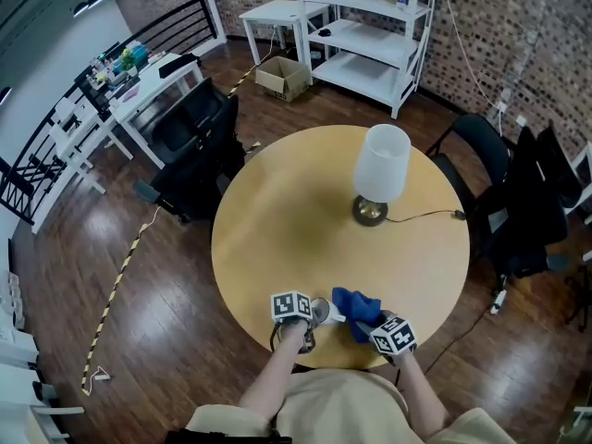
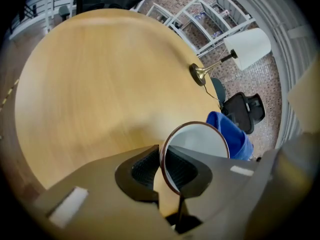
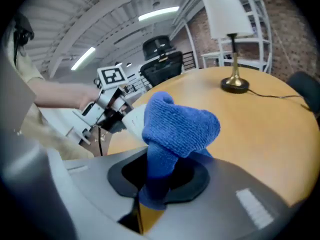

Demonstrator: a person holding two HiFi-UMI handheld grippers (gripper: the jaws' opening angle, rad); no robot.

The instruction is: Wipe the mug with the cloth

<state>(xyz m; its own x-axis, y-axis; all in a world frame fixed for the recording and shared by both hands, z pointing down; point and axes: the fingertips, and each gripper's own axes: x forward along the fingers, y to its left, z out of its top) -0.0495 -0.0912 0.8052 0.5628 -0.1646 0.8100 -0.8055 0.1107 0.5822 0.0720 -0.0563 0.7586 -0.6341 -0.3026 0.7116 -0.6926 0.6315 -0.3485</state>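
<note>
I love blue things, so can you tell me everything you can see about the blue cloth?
The blue cloth looks soft and nubbly, like knitted or terry fabric. It is bunched into a rounded lump, with a narrower tail pinched in the right claw, which is shut on it. It is held over the round wooden table, near its edge. The lump sits right beside the white mug; whether they truly touch is hard to tell.
</note>
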